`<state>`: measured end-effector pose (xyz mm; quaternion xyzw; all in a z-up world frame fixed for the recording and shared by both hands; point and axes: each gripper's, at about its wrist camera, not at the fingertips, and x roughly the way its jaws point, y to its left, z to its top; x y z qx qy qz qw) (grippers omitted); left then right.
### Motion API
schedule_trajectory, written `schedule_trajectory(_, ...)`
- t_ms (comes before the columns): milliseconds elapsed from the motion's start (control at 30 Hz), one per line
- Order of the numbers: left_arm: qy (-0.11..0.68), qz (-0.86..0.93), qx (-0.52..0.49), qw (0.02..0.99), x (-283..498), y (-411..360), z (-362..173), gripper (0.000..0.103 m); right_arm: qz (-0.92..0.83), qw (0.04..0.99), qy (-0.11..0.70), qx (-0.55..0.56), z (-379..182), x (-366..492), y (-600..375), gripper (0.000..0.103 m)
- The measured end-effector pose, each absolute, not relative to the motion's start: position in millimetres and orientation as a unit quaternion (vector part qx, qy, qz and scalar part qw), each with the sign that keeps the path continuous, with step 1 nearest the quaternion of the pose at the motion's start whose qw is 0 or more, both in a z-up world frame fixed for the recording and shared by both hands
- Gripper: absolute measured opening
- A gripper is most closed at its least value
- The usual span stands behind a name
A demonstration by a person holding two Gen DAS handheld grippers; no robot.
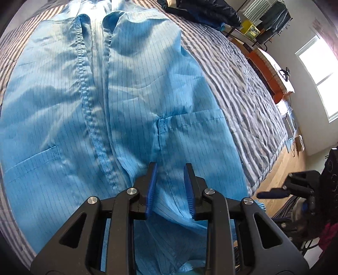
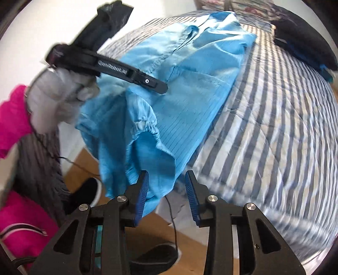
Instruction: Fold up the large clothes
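Two tools and one garment, listed with their surroundings:

- Blue garment (image 1: 137,95): light blue cloth with thin dark pinstripes. It lies spread front-up on the bed, its stitched centre opening running away from the left wrist camera. A patch pocket (image 1: 200,124) sits on each side of that opening. The near end hangs over the bed's edge toward the floor.
- Elastic cuff (image 2: 145,127): a gathered sleeve end, hanging in the draped part just above the right tool.
- Left tool (image 1: 170,165): points steeply down over the near end of the garment. Its blue pads are partly closed and pinch a raised fold of the cloth that fills the gap between them.
- Right tool (image 2: 168,174): pads spread apart and gripping nothing. The hanging cloth lies behind its left pad, but I cannot tell if it touches. The view is motion-blurred.
- Gloved hand (image 2: 59,101): white glove, holding the left tool, with a pink sleeve (image 2: 12,118) beside it.
- Bed (image 1: 243,88): covered by a grey-and-white striped quilt.
- Dark jacket (image 1: 211,10): bundled at the far end of the bed, apart from the garment.
- Wooden floor (image 2: 152,228): carries a black shoe (image 2: 86,193) and a thin dark cable (image 2: 174,222).
- Window (image 1: 321,74): bright, in the far wall.
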<state>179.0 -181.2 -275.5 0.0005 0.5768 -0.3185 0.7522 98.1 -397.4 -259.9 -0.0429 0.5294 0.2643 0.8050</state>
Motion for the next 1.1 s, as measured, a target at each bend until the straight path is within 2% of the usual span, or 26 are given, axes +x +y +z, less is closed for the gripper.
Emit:
schedule_trajectory(67,0.581,-0.317,-0.002,0.750,181,-181,-278,0.025,0.272,0.802,0.529,-0.052,-267,104,-389,0.033)
schedule_trajectory(100,0.582,-0.316,-0.003,0.749,182,-181,-280,0.025,0.280,0.796,0.533,-0.054,-270,107,-386,0.028)
schedule_trajectory(133,0.582,-0.314,-0.004,0.750,182,-182,-280,0.026,0.284,0.791,0.539,-0.056,-272,107,-387,0.007)
schedule_trajectory(167,0.582,-0.314,-0.003,0.750,182,-182,-281,0.026,0.286,0.786,0.545,-0.061,-273,109,-383,0.003)
schedule_trajectory(300,0.577,-0.316,0.005,0.753,181,-186,-281,0.025,0.273,0.809,0.516,-0.067,-249,92,-376,0.000)
schedule_trajectory(433,0.572,-0.321,0.001,0.755,180,-184,-283,0.025,0.189,0.863,0.468,-0.022,-218,78,-390,0.000)
schedule_trajectory(567,0.568,-0.325,-0.005,0.756,181,-182,-287,0.025,0.150,0.867,0.473,0.043,-235,55,-377,0.000)
schedule_trajectory(767,0.569,-0.331,0.000,0.753,184,-178,-287,0.025,0.247,0.830,0.500,0.014,-251,30,-330,0.000)
schedule_trajectory(900,0.566,-0.329,0.014,0.756,181,-180,-279,0.025,0.197,0.828,0.512,0.121,-252,51,-392,0.000)
schedule_trajectory(1100,0.539,-0.336,0.030,0.772,167,-183,-251,0.025,0.128,0.782,0.553,0.259,-291,87,-463,0.000)
